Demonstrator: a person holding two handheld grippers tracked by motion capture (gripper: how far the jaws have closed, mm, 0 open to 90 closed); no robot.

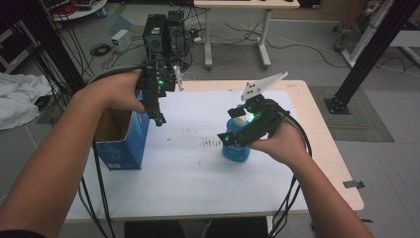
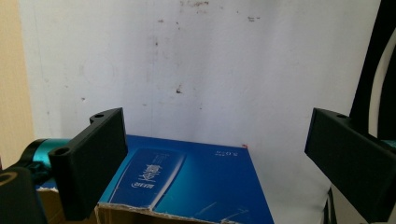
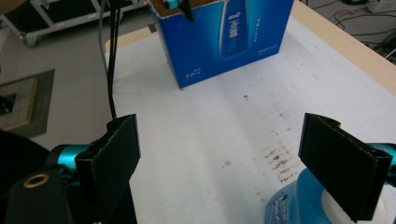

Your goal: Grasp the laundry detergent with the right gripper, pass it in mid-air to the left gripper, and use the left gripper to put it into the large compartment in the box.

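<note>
**Hovering over one bottle and one box**

Holding two grippers above the bench [image 1: 188,188], the person has both sets of fingers spread wide with nothing between them.

The right gripper [image 1: 233,140] hangs right over the blue bottle [image 1: 234,151], which stands upright on the white sheet [image 1: 198,124] that covers the bench, right of the middle. In the right gripper view the bottle [image 3: 299,205] sits low at the right edge, its white top just behind the right-hand finger [image 3: 343,165] and not in the gap; the left-hand finger [image 3: 114,154] is well apart from it, over bare sheet. Whether the finger touches the bottle cannot be told.

The left gripper [image 1: 159,119] points down beside the top rim of the blue box [image 1: 124,144], which stands open-topped at the left edge of the bench. In the left gripper view the box [image 2: 187,182] lies below and between the fingers [image 2: 91,156], nearer the left-hand one, with its torn cardboard rim at the bottom of the frame.

Counted: one bottle, one box, two grippers, two fingers on each.
</note>
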